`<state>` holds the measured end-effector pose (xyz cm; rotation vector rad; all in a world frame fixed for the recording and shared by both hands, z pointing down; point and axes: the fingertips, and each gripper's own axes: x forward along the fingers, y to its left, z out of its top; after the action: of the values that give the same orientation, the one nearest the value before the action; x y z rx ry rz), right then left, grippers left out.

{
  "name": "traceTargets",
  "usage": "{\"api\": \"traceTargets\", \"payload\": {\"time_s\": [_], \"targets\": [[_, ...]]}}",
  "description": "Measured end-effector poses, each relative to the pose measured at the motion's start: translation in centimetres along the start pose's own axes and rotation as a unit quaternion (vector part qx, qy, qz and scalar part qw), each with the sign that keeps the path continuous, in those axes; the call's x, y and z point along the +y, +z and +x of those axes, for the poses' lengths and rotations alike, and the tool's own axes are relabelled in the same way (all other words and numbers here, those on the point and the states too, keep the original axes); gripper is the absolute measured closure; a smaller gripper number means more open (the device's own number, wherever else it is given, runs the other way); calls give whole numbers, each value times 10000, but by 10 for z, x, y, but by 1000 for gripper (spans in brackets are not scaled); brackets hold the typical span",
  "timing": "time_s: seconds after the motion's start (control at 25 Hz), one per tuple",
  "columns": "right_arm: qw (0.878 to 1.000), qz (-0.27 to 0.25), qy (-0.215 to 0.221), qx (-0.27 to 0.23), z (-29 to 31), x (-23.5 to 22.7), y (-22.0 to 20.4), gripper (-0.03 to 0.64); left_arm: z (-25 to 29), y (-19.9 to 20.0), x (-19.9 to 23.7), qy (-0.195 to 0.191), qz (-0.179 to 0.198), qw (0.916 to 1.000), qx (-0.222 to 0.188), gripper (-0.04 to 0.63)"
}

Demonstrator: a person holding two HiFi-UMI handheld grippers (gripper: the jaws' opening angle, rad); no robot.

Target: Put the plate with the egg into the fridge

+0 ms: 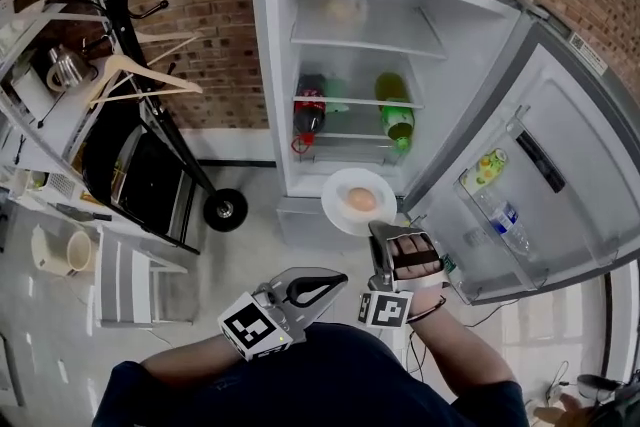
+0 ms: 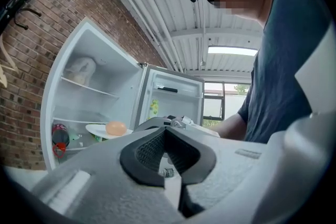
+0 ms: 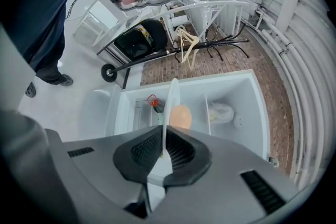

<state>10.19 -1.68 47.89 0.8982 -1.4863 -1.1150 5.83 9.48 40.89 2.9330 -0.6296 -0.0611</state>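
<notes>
White plate point(image 1: 340, 185) with a brown egg point(image 1: 361, 200) on it hung in the air in front of the lower part of the open fridge point(image 1: 270, 65), not resting on any shelf. The right gripper point(image 1: 385, 230) had its jaws pressed together on the near rim of the plate. In the right gripper view, the plate point(image 3: 171, 97) showed edge-on, running straight up from between the dark pads, with the egg point(image 3: 180, 116) just beside it on one face. The right gripper point(image 3: 164, 152) pointed toward the fridge's shelves.

The left gripper point(image 1: 340, 279) was held low and near the person's body, to the left of the right gripper and apart from the plate. In the left gripper view, its jaws point(image 2: 165, 128) met at the tips with nothing between them, and the plate point(image 2: 97, 130) and egg point(image 2: 116, 127) showed beyond them against the fridge interior.

The fridge door point(image 1: 560, 145) stood wide open to the right, with a water bottle point(image 1: 510, 227) and a yellow-green packet point(image 1: 487, 168) in its racks. Inside, a cola bottle point(image 1: 308, 110) and a green bottle point(image 1: 398, 120) stood on the middle shelf, and a pale bag point(image 1: 340, 7) lay on the top shelf. A brick wall point(image 1: 200, 15) rose behind the fridge, and a black coat stand with wooden hangers point(image 1: 130, 75) stood to the left.
</notes>
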Motion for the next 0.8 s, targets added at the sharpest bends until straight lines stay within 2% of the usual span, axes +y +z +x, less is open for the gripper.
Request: {"api": "traceTargets", "payload": {"time_s": [0.44,0.6,0.8], "targets": [[9990,-26,119,423,120,-38,12,597,3,34,134,-402,-78,9991,-103,595],[9978,63,190,638,157,-46,16,597,1,41,168,-614,-58,9981,-85,595],[9973,-33,237,698,193,-47,12,597,9,47,191,-637,-95,9979,-102,595]]}}
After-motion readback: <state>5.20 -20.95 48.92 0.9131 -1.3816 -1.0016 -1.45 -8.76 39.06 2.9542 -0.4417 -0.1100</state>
